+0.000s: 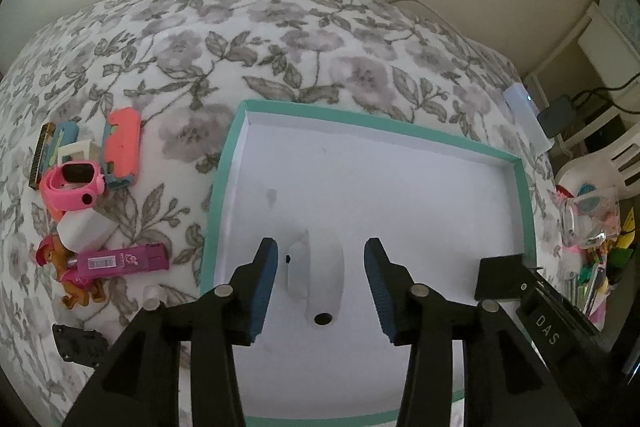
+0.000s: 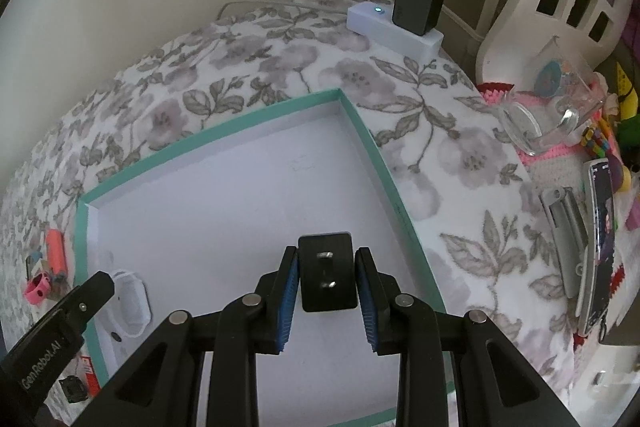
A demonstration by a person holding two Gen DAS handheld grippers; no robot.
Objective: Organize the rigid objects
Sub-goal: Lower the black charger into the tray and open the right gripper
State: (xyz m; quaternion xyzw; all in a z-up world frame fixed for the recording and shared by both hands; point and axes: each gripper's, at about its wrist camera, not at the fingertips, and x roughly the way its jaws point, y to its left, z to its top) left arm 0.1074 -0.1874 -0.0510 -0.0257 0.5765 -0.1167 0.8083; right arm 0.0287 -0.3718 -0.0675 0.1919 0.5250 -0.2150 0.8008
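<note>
Teal-rimmed tray (image 1: 224, 167) is mid-fill. Left gripper (image 1: 320, 259) is released – pads clear of the white oval case (image 1: 316, 275) lying on the tray's near-left floor. Right gripper (image 2: 326, 271) clenches a black plug adapter (image 2: 327, 271) over near-right floor. Next: lower, release w/o tipping.

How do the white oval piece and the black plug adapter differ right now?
The white oval piece lies loose on the teal-rimmed tray floor between the left gripper's open jaws; the black plug adapter is clamped in the right gripper. Oval versus squarish. Both are over the tray.
</note>
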